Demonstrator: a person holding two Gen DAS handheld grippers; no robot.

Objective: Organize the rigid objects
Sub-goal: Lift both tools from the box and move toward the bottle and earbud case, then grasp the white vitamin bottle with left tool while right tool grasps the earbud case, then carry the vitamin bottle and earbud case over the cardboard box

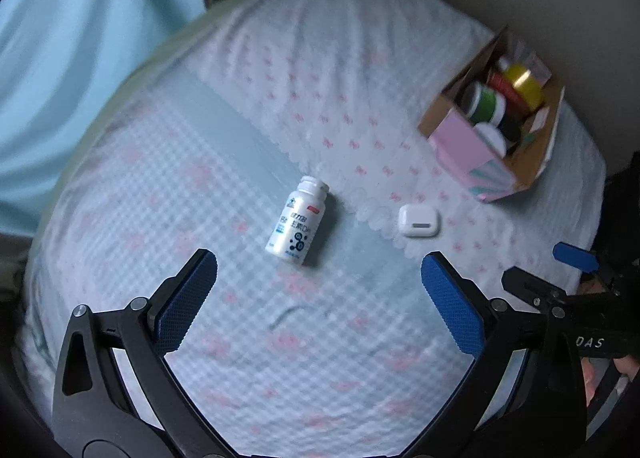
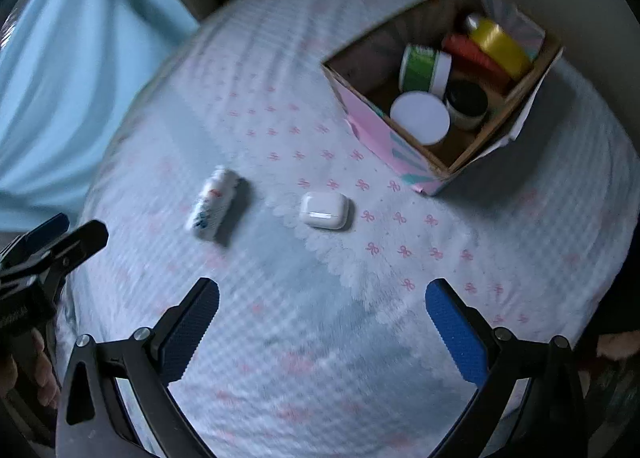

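White bottle (image 1: 296, 224) label blurred, "DAS" on right tongs (image 1: 538, 272)

A white bedcover (image 1: 360, 106) with small pink bows fills the middle of both views. At ten o'clock hangs a light blue curtain (image 1: 72, 58).
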